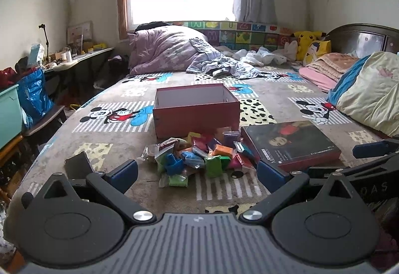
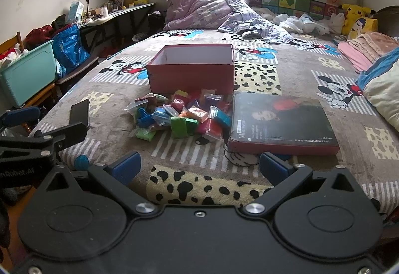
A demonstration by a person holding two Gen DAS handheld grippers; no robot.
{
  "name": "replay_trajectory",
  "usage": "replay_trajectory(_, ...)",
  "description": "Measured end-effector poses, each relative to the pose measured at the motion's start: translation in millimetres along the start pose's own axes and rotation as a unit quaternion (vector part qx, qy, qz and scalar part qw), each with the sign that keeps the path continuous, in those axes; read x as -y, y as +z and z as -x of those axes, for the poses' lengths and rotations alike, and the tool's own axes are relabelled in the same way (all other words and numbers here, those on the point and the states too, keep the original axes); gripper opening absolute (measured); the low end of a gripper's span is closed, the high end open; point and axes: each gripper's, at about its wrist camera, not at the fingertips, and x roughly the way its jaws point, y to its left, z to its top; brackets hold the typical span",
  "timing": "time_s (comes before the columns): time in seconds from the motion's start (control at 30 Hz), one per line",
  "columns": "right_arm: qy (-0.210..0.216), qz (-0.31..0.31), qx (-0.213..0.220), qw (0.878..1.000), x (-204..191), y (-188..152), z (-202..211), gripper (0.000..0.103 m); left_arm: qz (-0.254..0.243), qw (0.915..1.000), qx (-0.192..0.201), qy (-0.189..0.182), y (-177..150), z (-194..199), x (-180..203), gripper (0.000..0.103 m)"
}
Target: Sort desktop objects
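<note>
**Toys piled on the bed, both tongs wide apart and holding nothing**

Bed (image 1: 104,139) with a cartoon mouse blanket fills the middle of both views; a red box (image 1: 195,109) with no lid sits in the middle of the frame, and its inside looks bare as far as can be seen; right in front of it, touching its near wall, lies a heap of little bags of coloured clay (image 1: 204,154), orange, green, blue, pink and purple; a small blue toy (image 1: 173,164) lies at the left edge of the heap.

A dark flat book box (image 1: 291,142) lies to the right of the heap, just beside it; a black phone (image 2: 80,112) lies flat on the bed, left of the heap and well apart from it.

The left tongs (image 1: 197,173) sit at the bottom of the left wrist view, spread wide, nothing between the blue tips; they hang low in front of the heap, not touching it. The right tongs (image 2: 199,165) sit at the bottom of the right wrist view, spread wide too, gripping nothing; the book box is just past the right tip.

A purple pillow (image 1: 164,49) lies at the top middle; a yellow plush toy (image 1: 308,41) sits at the upper right; a green bin (image 2: 30,72) stands at the left edge.
</note>
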Motion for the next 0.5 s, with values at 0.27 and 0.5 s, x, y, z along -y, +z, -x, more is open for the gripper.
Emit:
replay_trajectory(0.27, 0.002, 0.0, -0.001, 1.0, 0.1, 0.5, -2.6, 0.102, 0.002, 1.0, -0.005, 0.002, -0.1, -2.9, 2.6, 0.102)
replay_trajectory(0.5, 0.005, -0.002, -0.003, 1.0, 4.2, 2.7, -2.2, 0.102, 0.006, 1.0, -0.007, 0.002, -0.6, -4.6, 3.1, 0.102)
